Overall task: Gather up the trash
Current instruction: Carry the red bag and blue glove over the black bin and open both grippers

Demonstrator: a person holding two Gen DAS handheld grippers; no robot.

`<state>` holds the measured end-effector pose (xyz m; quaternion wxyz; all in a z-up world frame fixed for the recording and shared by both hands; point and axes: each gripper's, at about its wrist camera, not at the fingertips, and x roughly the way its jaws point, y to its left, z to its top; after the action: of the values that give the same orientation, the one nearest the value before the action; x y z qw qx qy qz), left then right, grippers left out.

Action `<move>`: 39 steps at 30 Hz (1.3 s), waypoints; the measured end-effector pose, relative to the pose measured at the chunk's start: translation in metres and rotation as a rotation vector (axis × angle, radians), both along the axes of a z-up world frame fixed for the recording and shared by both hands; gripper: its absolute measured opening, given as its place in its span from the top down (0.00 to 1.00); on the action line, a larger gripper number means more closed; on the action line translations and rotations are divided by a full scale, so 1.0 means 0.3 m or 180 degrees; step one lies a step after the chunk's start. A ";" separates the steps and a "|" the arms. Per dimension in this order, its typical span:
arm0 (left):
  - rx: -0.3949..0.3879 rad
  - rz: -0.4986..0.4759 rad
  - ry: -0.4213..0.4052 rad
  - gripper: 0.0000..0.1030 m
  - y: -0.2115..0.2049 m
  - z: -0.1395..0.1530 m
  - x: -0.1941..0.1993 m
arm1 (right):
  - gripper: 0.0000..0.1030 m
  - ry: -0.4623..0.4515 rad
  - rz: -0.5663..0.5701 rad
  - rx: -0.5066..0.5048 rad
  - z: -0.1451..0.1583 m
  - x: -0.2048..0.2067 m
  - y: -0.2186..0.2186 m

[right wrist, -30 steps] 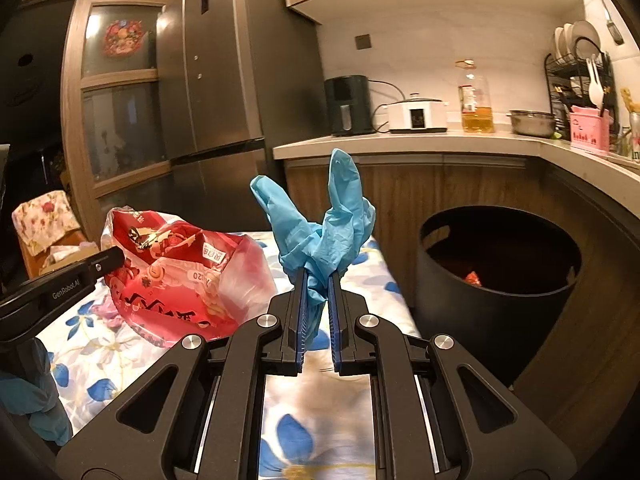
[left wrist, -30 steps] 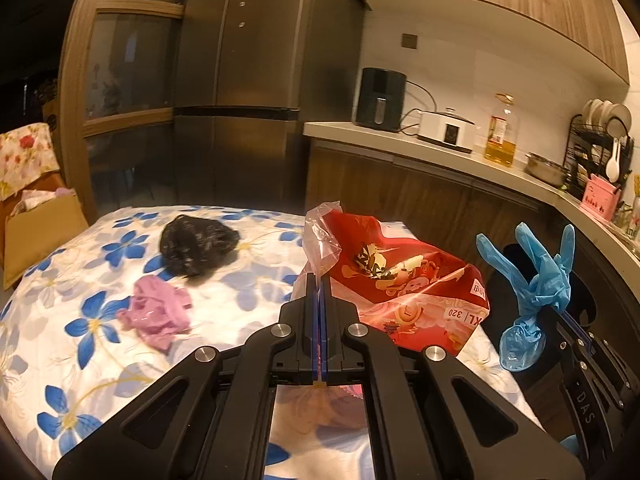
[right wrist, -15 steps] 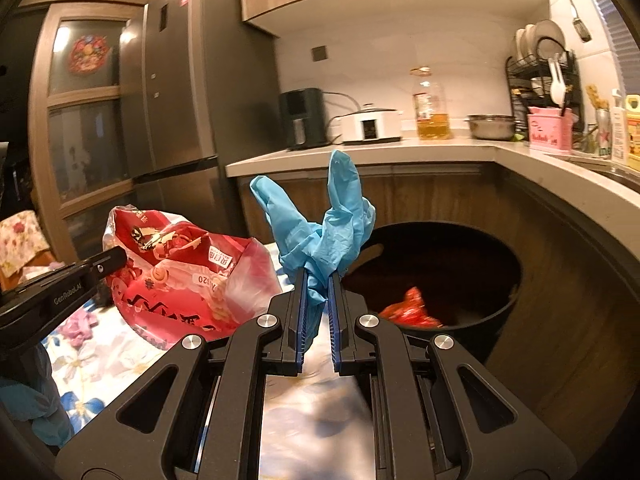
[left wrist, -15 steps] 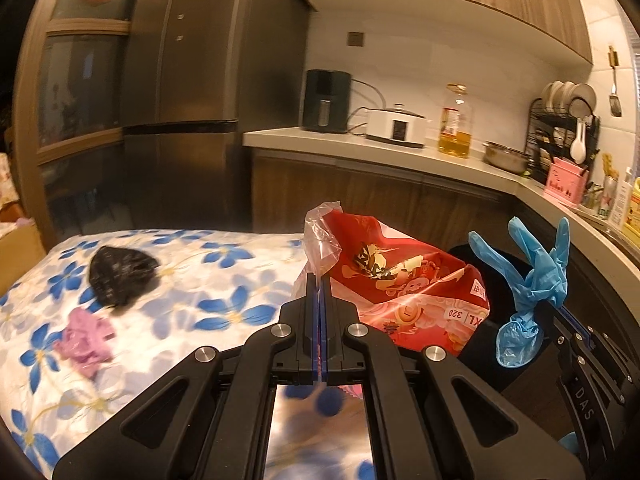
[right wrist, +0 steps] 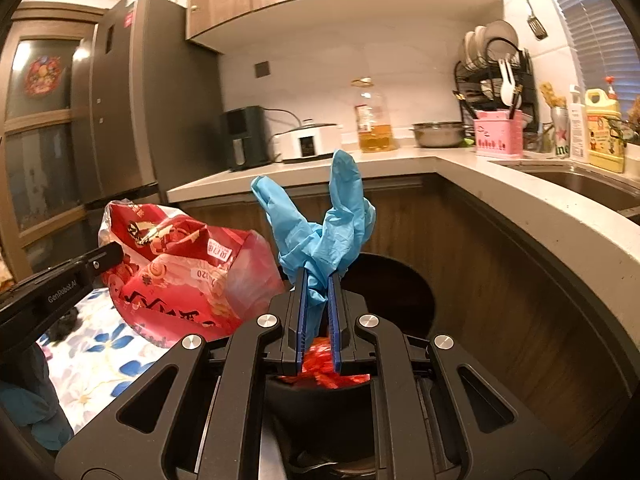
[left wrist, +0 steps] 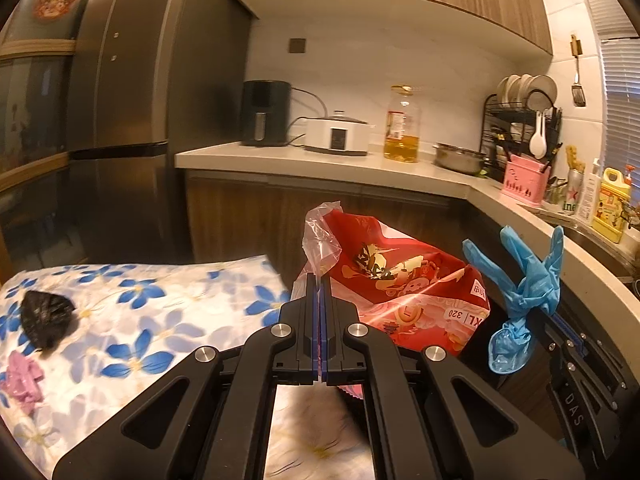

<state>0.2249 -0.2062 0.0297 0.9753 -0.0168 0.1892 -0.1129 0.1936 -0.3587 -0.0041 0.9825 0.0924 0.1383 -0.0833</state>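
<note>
My left gripper (left wrist: 319, 280) is shut on the clear edge of a red printed plastic bag (left wrist: 400, 292), held in the air past the table's right end; the bag also shows in the right wrist view (right wrist: 180, 276). My right gripper (right wrist: 318, 280) is shut on a crumpled blue glove (right wrist: 320, 220), held over the open black trash bin (right wrist: 400, 280), which has red trash inside (right wrist: 324, 372). The glove also shows in the left wrist view (left wrist: 524, 292). A black crumpled bag (left wrist: 44, 316) and a pink scrap (left wrist: 22, 374) lie on the floral tablecloth (left wrist: 160, 320).
A kitchen counter (left wrist: 360, 168) curves around behind and to the right of the bin, with an air fryer (left wrist: 264, 114), a cooker (left wrist: 336, 136), an oil bottle (left wrist: 402, 124) and a dish rack (left wrist: 520, 120). A fridge (left wrist: 132, 120) stands at the left.
Both grippers have swung right, away from the table toward the bin. The glove is now over the bin's opening. The black bag and pink scrap have slid to the left edge.
</note>
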 end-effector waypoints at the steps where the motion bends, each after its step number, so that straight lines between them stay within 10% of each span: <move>1: -0.0005 -0.0027 0.0004 1.00 -0.012 -0.002 0.007 | 0.91 0.0008 -0.0017 0.0003 -0.002 0.005 -0.012; 26: 0.0036 -0.0251 0.0245 0.97 -0.142 -0.100 0.132 | 0.87 0.0201 -0.0113 0.0039 -0.048 0.101 -0.086; 39: 0.0104 -0.0135 0.0145 0.30 -0.117 -0.100 0.100 | 0.46 0.0241 -0.0181 0.0065 -0.052 0.093 -0.098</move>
<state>0.2548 -0.2414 -0.0003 0.9682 0.0006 0.2136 -0.1300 0.2216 -0.3879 -0.0197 0.9728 0.1032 0.1735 -0.1132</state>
